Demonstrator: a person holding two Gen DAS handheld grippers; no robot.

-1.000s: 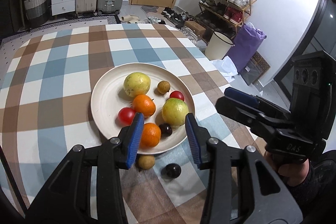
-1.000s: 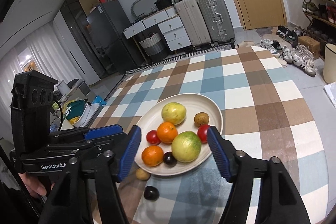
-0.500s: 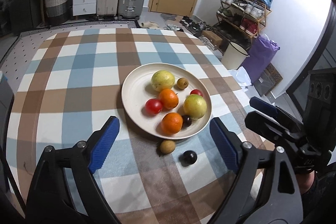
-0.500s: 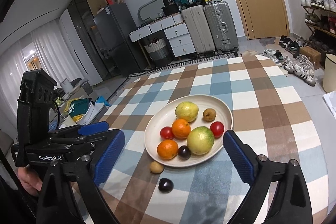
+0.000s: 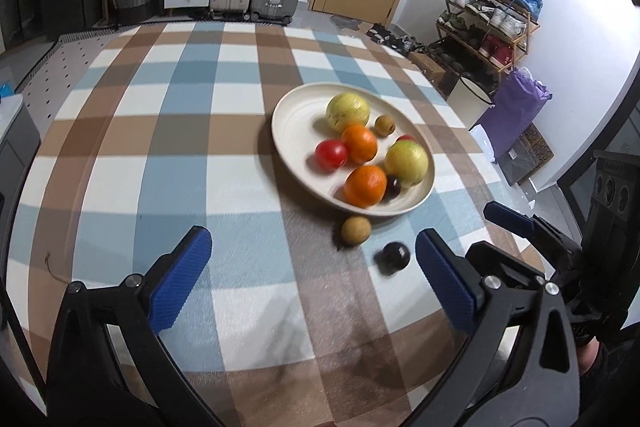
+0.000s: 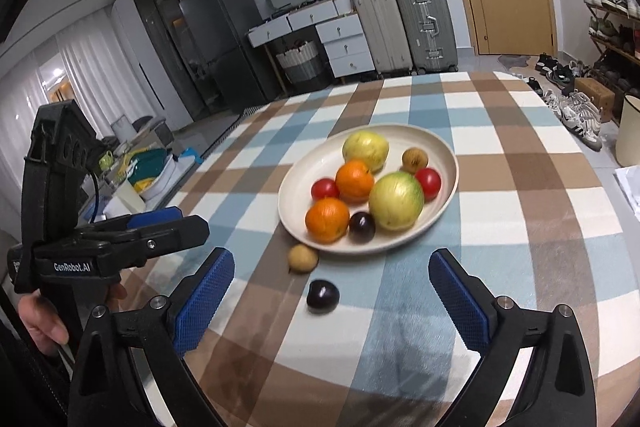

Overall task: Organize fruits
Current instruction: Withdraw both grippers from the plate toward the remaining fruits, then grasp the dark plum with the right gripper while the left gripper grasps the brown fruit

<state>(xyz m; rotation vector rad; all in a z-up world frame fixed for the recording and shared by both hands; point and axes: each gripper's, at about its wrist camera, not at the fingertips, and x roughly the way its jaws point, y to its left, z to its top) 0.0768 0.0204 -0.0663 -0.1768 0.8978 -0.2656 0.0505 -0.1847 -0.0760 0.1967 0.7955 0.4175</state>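
A cream plate on the checked tablecloth holds several fruits: two oranges, two yellow-green guavas, red tomatoes, a brown longan and a dark plum. A second brown longan and a dark plum lie on the cloth just before the plate. My left gripper is open and empty, above the near cloth. My right gripper is open and empty, with the loose plum between its fingers' line of sight. Each gripper shows at the edge of the other's view.
The table's right edge drops to a floor with a white bin, a purple bag and a shoe rack. Suitcases and drawers stand beyond the far edge.
Both grippers have opened wide and pulled back from the plate. The left view has swung left, so the plate now sits to the right. The fruits have not moved.
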